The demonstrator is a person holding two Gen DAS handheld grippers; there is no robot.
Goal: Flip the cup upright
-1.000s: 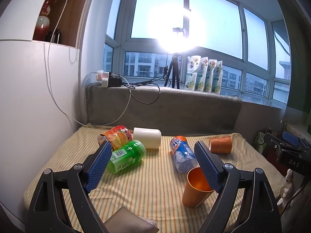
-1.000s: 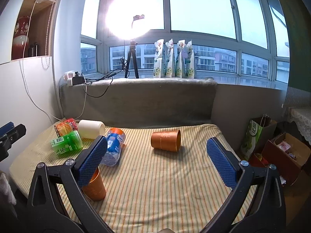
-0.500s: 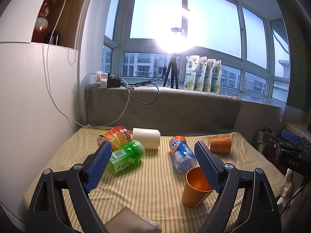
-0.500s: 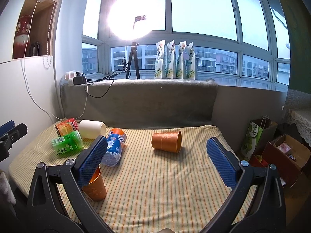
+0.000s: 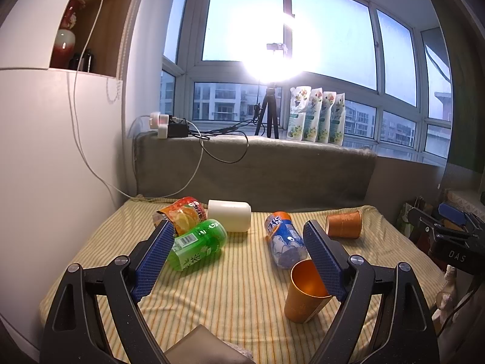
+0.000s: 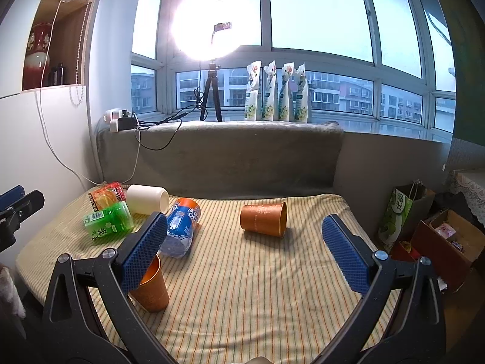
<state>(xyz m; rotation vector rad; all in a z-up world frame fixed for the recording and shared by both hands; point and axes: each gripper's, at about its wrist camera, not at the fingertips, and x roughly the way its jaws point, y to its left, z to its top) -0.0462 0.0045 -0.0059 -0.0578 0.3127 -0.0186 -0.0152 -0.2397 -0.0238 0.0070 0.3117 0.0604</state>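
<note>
An orange cup (image 6: pixel 263 219) lies on its side on the striped cloth, mouth to the right; it also shows far right in the left wrist view (image 5: pixel 344 225). A second orange cup (image 5: pixel 304 292) stands upright near the front, partly behind my left gripper's right finger; in the right wrist view this cup (image 6: pixel 151 285) sits behind the left finger. My left gripper (image 5: pixel 238 256) is open and empty above the cloth. My right gripper (image 6: pixel 244 253) is open and empty, held back from the lying cup.
A green bottle (image 5: pixel 197 248), a blue-labelled bottle (image 5: pixel 283 239), a white cylinder (image 5: pixel 229 219) and an orange snack pack (image 5: pixel 182 214) lie at the back left. A grey padded wall (image 6: pixel 221 157) backs the table. Boxes and a bag (image 6: pixel 400 212) stand on the right.
Both grippers have drifted only slightly. The cups and bottles have not moved.
</note>
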